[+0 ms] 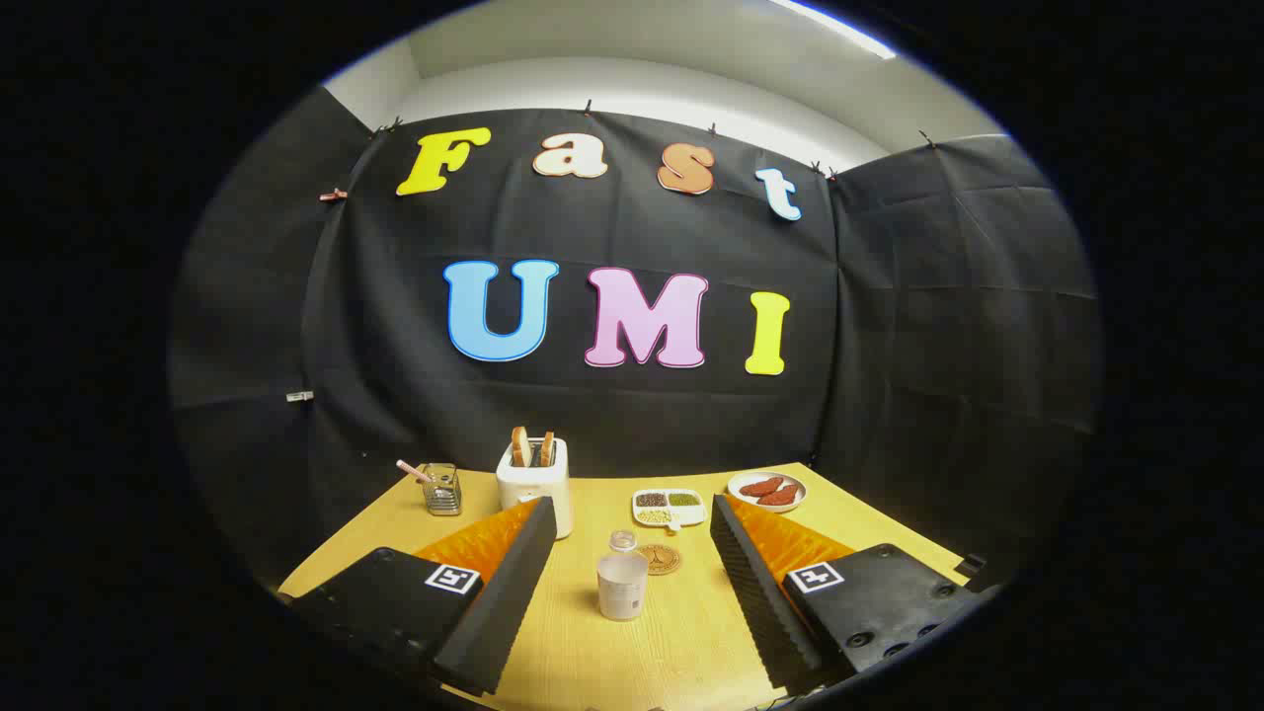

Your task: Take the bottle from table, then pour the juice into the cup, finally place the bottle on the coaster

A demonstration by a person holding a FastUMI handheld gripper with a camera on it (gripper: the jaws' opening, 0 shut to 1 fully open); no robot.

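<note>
My gripper (pixel 632 506) is open above the wooden table (pixel 681 632), its two black fingers spread wide with nothing between the pads. Ahead, between the fingers, stands a whitish cup (pixel 622 588). Directly behind the cup I see the clear top of a small bottle (pixel 622 540); the cup hides its body. A round brown coaster (pixel 660 559) lies flat just right of the bottle. All three are apart from the fingers.
A white toaster (pixel 534 484) with two slices stands by the left fingertip. A glass with a straw (pixel 441 489) is at the back left. A divided dish of grains (pixel 670 507) and a plate of sausages (pixel 767 490) sit toward the back right.
</note>
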